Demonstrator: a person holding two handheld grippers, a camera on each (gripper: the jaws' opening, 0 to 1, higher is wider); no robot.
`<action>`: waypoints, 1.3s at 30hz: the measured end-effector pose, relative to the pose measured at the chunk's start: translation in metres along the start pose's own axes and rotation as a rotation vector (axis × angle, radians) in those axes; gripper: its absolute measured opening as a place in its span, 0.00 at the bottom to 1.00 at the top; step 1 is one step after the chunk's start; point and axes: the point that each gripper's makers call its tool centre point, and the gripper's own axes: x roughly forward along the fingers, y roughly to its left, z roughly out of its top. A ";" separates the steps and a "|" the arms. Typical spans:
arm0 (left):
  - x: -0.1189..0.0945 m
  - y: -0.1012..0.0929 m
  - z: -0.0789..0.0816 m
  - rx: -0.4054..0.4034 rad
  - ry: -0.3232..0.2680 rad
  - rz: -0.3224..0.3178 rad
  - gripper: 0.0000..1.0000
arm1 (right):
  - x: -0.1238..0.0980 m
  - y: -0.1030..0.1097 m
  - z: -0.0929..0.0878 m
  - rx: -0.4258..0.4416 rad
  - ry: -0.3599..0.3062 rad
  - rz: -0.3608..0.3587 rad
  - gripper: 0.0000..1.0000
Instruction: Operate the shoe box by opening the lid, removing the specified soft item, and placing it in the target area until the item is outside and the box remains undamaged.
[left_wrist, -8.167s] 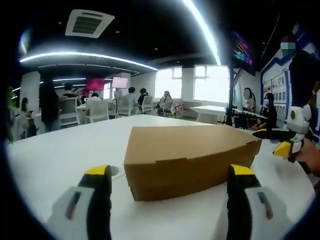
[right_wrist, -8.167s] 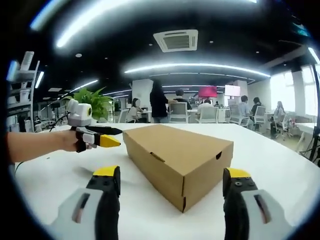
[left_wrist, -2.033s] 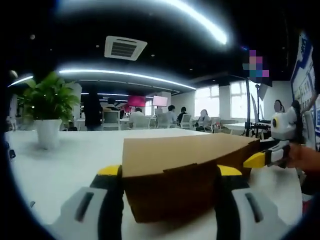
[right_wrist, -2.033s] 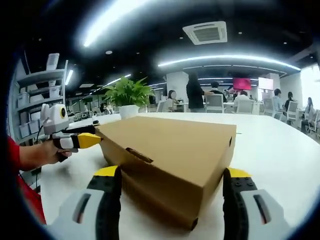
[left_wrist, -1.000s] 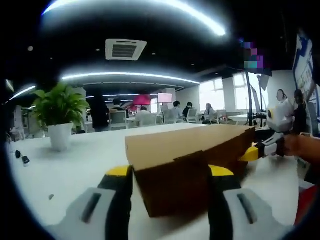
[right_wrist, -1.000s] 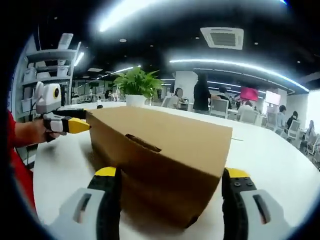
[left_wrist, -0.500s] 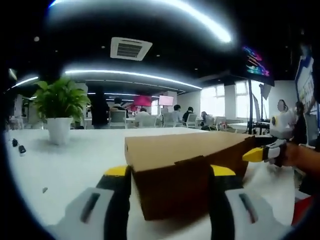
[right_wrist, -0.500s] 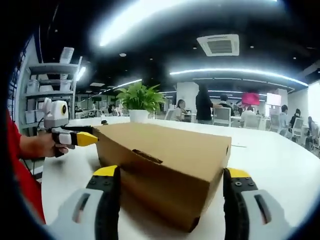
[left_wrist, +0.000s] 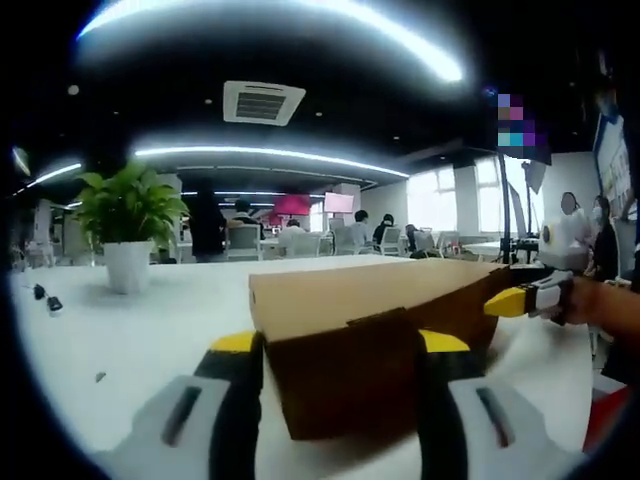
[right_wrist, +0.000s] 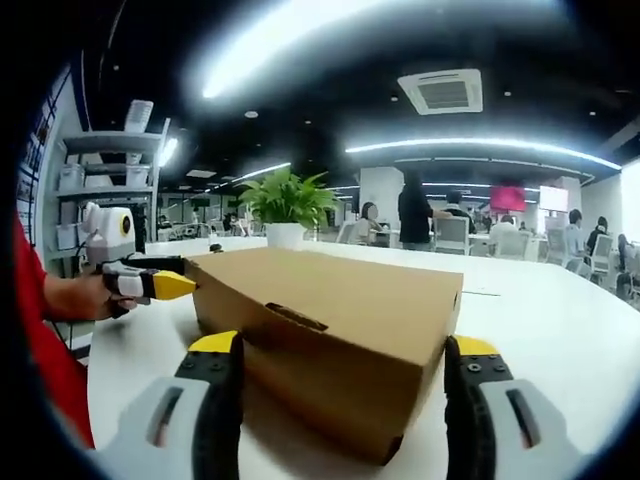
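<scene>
Open-plan office formed the backdrop: strip lights and a ceiling air vent overhead, seated people at distant desks, a pink wall screen far back. A broad white table carried the work. A potted plant in a white pot stood on the table, well beyond the box.

The cardboard shoe box lay flat on the table with its lid down. No brand, label or writing could be read on it; the only mark was a small slot in the long side facing the right gripper view.

Left gripper: its yellow-tipped jaws stood to either side of one short end of the box, tight against the cardboard by the look of it, with the end flap between them. Whether they were pinching could not be told.

Right gripper: jaws spread wide, flanking the opposite corner of the box, with nothing gripped.

In the right gripper view the left gripper sat at the box's far end, held by a hand beside a red sleeve. Grey shelving stood behind it.
</scene>
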 end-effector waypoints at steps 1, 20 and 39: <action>-0.001 0.000 0.000 -0.007 -0.006 0.005 0.62 | -0.001 0.002 0.001 -0.001 -0.001 0.006 0.84; -0.024 -0.004 -0.001 0.004 -0.007 0.029 0.62 | -0.006 0.011 -0.001 -0.002 -0.008 0.038 0.84; -0.040 -0.002 -0.002 -0.003 -0.005 0.042 0.60 | -0.017 0.023 -0.001 -0.002 -0.015 0.046 0.84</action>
